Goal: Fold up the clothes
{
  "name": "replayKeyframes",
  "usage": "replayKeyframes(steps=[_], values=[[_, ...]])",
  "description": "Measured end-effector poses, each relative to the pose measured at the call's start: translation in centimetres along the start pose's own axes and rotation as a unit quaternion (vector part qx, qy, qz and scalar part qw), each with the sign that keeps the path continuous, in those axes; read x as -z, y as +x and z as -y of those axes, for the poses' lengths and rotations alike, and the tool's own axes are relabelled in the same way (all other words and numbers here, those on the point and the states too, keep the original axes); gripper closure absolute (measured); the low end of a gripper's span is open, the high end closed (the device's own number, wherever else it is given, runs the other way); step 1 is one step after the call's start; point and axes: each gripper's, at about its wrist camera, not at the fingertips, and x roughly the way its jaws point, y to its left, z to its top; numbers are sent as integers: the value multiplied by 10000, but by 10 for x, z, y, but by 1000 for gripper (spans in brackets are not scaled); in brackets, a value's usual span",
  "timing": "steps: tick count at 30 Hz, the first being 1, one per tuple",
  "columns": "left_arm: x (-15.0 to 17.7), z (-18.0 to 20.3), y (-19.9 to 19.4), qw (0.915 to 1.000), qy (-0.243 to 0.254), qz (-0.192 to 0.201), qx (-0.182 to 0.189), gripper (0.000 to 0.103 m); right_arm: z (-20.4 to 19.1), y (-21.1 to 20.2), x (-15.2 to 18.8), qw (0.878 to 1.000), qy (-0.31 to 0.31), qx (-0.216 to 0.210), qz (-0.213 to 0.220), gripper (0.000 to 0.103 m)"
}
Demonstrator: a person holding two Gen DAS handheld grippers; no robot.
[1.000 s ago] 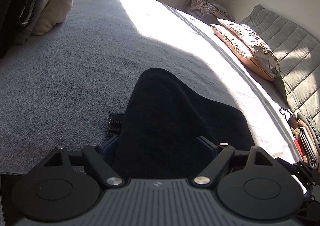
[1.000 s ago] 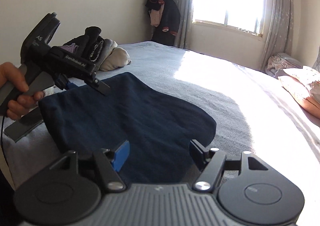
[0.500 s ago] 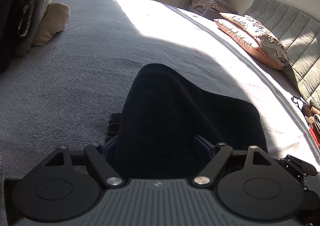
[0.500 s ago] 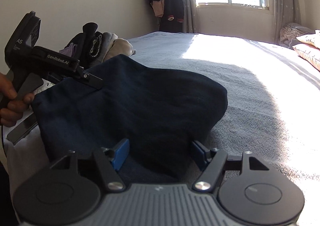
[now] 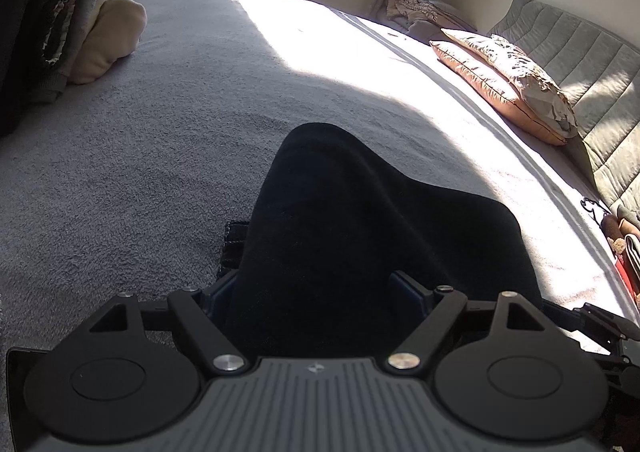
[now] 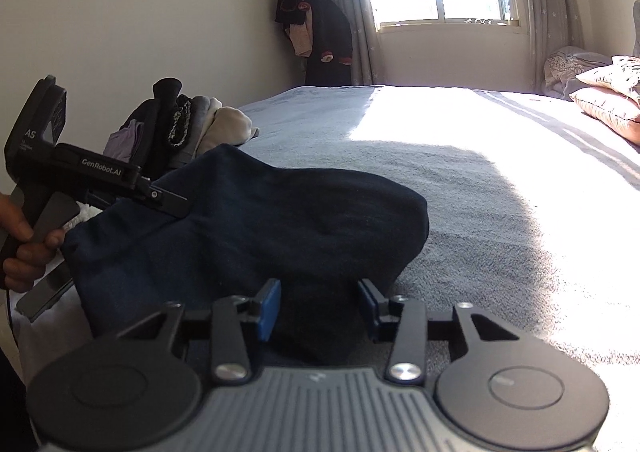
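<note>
Left gripper (image 5: pixel 316 294): blue pads set apart, dark cloth bunched between them; true pinch or loose drape, cannot tell.
Right gripper (image 6: pixel 318 306): fingers (image 6: pixel 268 308) parted, same cloth filling the gap; grip likewise unclear.
Dark navy garment (image 6: pixel 260 220): spread over the near part of the grey bed cover (image 5: pixel 140 132), humped up from it toward both grippers.
Folded pile (image 5: pixel 60 36): on the bed cover, well apart from the garment.
Pillows (image 5: pixel 508 80): at the bed cover's sunlit far side.
</note>
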Motion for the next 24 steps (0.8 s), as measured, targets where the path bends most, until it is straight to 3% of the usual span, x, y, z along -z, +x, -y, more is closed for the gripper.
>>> replayKeyframes(steps=[8,17,24], values=[[1,0,3,10000,23,-18,-31,20,-9,-14,-2,9981,-290,-18,549,69],[3,4,6,9999,95,-17,-117,18,-24,13,11,9970,-750,-13,-177,68],[4,1,6,9999,75,6,-88,17,-27,6,6,9970,-776,-33,-31,65]])
